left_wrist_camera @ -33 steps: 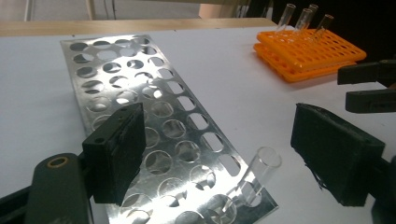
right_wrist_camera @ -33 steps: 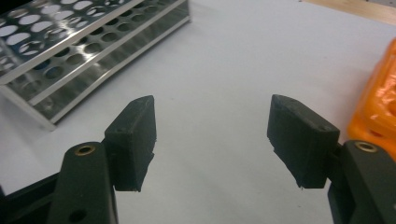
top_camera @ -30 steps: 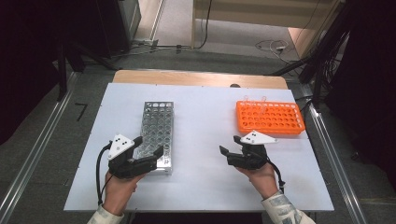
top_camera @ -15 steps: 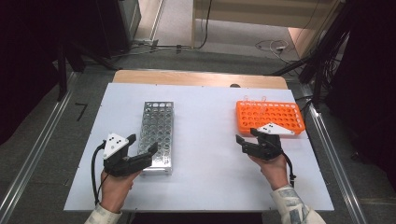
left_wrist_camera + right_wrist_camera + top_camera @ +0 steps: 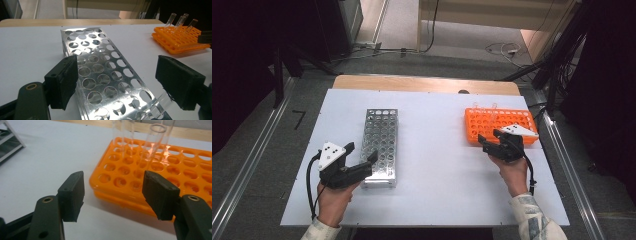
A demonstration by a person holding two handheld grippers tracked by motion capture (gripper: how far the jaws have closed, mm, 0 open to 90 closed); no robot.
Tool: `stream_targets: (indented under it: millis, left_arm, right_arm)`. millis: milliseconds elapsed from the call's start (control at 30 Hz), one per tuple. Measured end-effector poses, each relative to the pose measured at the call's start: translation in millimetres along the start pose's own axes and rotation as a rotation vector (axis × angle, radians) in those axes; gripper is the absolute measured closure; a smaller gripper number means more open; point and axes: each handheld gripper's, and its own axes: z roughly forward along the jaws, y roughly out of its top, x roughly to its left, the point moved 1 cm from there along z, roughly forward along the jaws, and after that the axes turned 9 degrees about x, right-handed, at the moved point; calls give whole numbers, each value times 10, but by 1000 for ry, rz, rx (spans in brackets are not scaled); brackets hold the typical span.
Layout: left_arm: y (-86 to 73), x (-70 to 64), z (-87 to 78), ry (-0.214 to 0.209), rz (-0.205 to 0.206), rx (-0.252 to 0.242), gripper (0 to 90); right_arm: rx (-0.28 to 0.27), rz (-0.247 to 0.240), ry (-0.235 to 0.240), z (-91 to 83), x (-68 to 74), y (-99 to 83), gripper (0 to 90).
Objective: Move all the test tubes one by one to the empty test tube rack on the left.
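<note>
Two racks (image 5: 380,145) — perhaps three tubes (image 5: 180,20).

1. Evenly lit from above; white table (image 5: 437,165) bright, surroundings dark.
2. Soft, short shadows under the orange rack (image 5: 160,177).
3. Strong glare and reflections on the metal rack (image 5: 105,82).
4. Blurred near jaws in both gripper views; glass tubes (image 5: 155,142) cut off at the top edge.
5. High view slightly soft and grainy.

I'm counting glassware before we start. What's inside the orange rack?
Three clear test tubes stand in the orange rack's far holes; other holes look empty. Their bottoms are hidden inside.
</note>
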Motion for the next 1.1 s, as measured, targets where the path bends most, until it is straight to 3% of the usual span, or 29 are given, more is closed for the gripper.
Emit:
stream_targets:
  millis: [267,433,1100]
  left_arm:
    - [-1,11,15,-6,-7,5,183]
    - [-5,-9,6,-9,1,5,183]
    - [-11,2,31,-13,9,20,183]
  right_arm:
    - [-17,64,-62,132,-149,77,408]
    - [-10,77,-96,228,-229,162,457]
    - [1,60,-99,504,-273,171,711]
